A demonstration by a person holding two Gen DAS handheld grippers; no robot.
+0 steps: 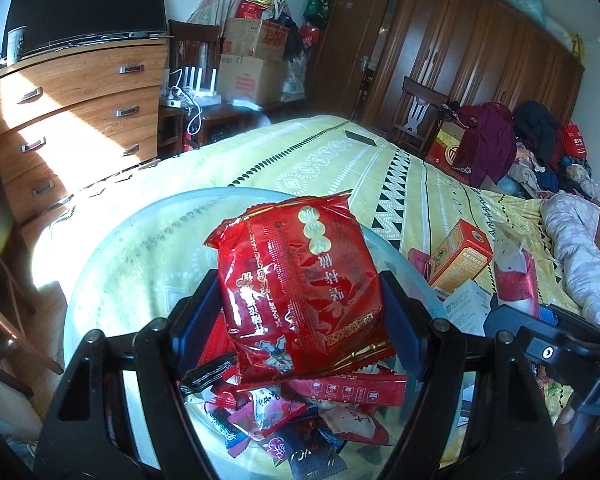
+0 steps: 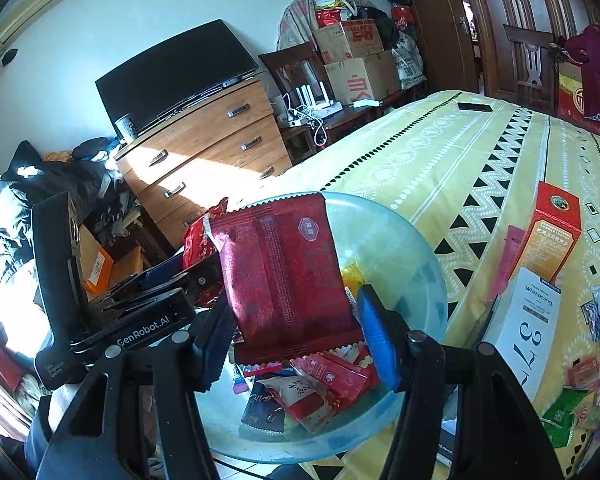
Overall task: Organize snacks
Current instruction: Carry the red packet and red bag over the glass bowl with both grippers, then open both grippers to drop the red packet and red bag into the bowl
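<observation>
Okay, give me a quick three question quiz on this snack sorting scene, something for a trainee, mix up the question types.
1. True or false: the left gripper holds a red packet.
2. What is below both held packets? A) a drawer B) a clear bowl C) a chair
3. Fill in: the right gripper grips a dark red ____.

Key: 1 true; 2 B; 3 packet.
</observation>
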